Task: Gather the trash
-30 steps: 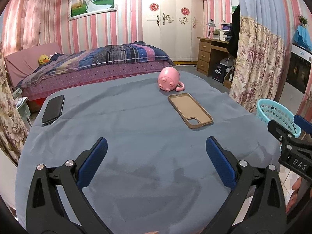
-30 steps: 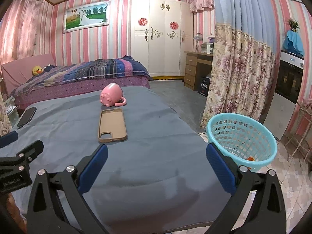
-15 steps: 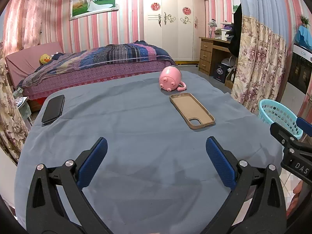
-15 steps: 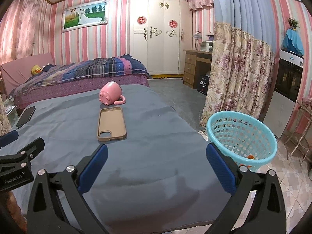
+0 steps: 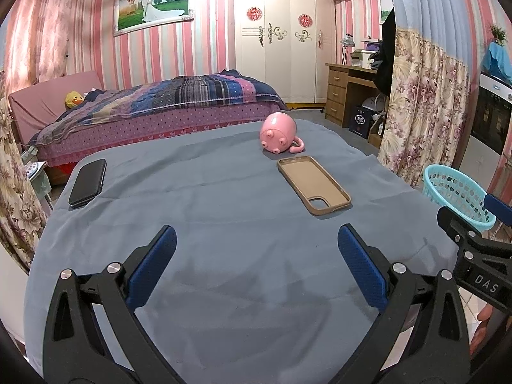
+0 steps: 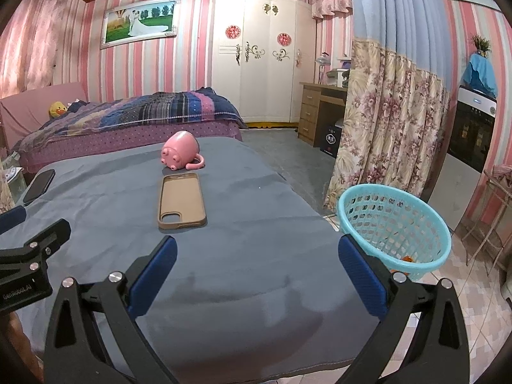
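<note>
Both hand-held grippers, left [image 5: 257, 267] and right [image 6: 257, 268], hover wide open, empty; basket [image 6: 395, 227] beside surface [image 6: 243, 256] seemingly holds scraps.

Bright, sharp, fisheye-bent edges

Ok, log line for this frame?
left gripper: open, empty | right gripper: open, empty | turquoise plastic mesh basket: beside table | blue-grey cloth-covered table: no trash seen
</note>
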Motion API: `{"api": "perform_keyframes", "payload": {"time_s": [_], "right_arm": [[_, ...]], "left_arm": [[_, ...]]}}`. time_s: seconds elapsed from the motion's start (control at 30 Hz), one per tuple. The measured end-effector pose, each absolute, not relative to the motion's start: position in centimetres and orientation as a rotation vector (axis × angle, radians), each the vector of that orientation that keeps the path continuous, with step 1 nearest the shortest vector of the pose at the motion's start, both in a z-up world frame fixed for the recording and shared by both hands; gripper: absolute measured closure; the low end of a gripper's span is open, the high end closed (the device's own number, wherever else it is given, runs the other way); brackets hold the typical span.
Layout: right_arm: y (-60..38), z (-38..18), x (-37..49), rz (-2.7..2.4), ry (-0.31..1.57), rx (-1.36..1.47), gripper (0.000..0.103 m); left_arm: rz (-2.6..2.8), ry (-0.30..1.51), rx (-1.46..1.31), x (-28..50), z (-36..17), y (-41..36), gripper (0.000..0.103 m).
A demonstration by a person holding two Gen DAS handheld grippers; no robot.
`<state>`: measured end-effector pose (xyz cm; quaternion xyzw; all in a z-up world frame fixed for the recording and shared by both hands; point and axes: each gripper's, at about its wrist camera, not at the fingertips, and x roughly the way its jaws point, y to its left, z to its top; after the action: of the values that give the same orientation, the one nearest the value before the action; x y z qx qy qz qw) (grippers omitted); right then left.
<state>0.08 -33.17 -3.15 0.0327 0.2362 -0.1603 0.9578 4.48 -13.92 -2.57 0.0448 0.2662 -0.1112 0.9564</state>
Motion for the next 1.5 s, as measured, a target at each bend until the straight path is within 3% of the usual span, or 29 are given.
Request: {"api": "perform_keyframes", "payload": {"time_s": [1.5], "right_arm": [[-32.93, -2.58, -0.13, -0.331, 0.44, 0.056, 0.005]], "left_arm": [[-0.251, 0.524, 0.05, 4.33, -2.46, -13.15, 0.005]]}}
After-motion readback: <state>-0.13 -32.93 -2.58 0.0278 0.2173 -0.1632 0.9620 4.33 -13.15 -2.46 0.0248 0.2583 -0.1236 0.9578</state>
